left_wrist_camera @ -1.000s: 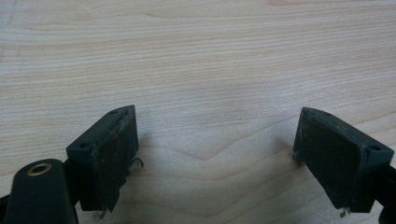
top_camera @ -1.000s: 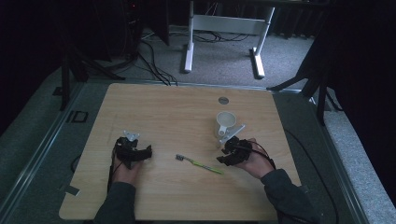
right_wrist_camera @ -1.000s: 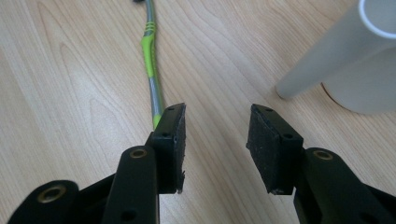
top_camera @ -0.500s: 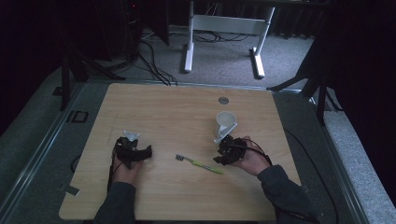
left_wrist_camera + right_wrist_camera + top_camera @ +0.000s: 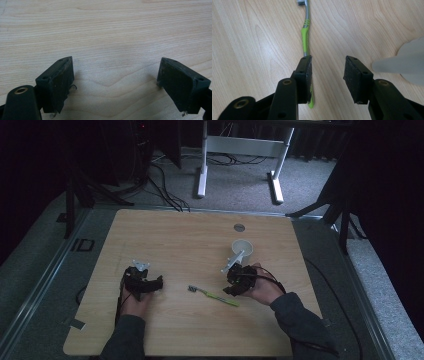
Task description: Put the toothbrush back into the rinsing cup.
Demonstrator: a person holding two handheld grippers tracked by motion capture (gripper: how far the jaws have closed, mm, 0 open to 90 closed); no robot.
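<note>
The right hand-held gripper [image 5: 234, 281] has slid leftward across the desk [image 5: 175, 235] from its place of a second ago, away from the white cup [image 5: 243, 249] and onto the handle end of the toothbrush [image 5: 212, 295]; its jaws have just been opening a little, and nothing is pinched between them; in the right gripper view the green handle [image 5: 305, 37] runs straight ahead and passes under the left jaw rather than through the gap, so the jaws stand released and slightly off line. I judge this to be the approach to a pick-up, with a small sideways correction needed before closing; a squeeze now would likely miss or nudge the handle.

The toothbrush lies flat on the wood between the two hands, bristle head toward the left, handle tip at the right gripper; it has not shifted.

The right hand [image 5: 262, 290] rests low with the gripper pointing left along the desk; the left hand-held gripper [image 5: 142, 282] sits low over bare wood, well apart from the brush, jaws wide and empty [image 5: 115, 82]; it has kept its place.
</note>
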